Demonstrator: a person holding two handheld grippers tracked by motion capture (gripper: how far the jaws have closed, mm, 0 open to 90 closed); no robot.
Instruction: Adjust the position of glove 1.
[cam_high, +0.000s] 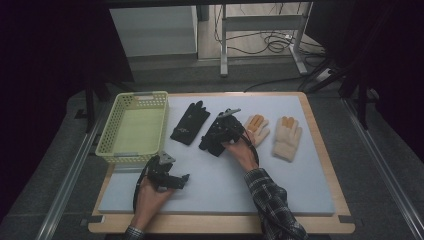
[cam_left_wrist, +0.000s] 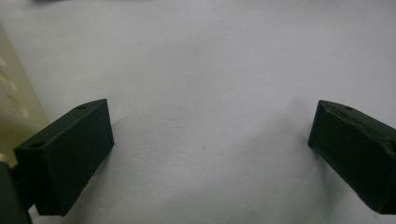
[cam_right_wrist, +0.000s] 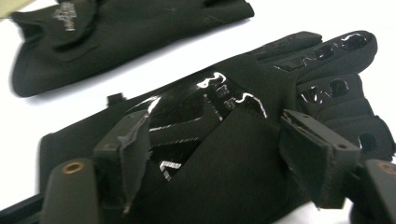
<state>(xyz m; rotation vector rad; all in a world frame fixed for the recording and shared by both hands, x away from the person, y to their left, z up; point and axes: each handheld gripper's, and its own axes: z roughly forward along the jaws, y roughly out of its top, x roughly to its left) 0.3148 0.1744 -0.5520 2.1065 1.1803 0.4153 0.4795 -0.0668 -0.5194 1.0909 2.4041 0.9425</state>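
Glossy-patched black fabric glove (cam_right_wrist: 243, 140), flat

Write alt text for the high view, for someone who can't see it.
A person's right hand-held gripper hangs over a black glove on a grey mat. Another black glove lies to its left and two cream gloves to its right. The left hand-held gripper sits open near a pale yellow basket.

Black glove (cam_right_wrist: 243, 154) flat on mat (cam_high: 280, 175)
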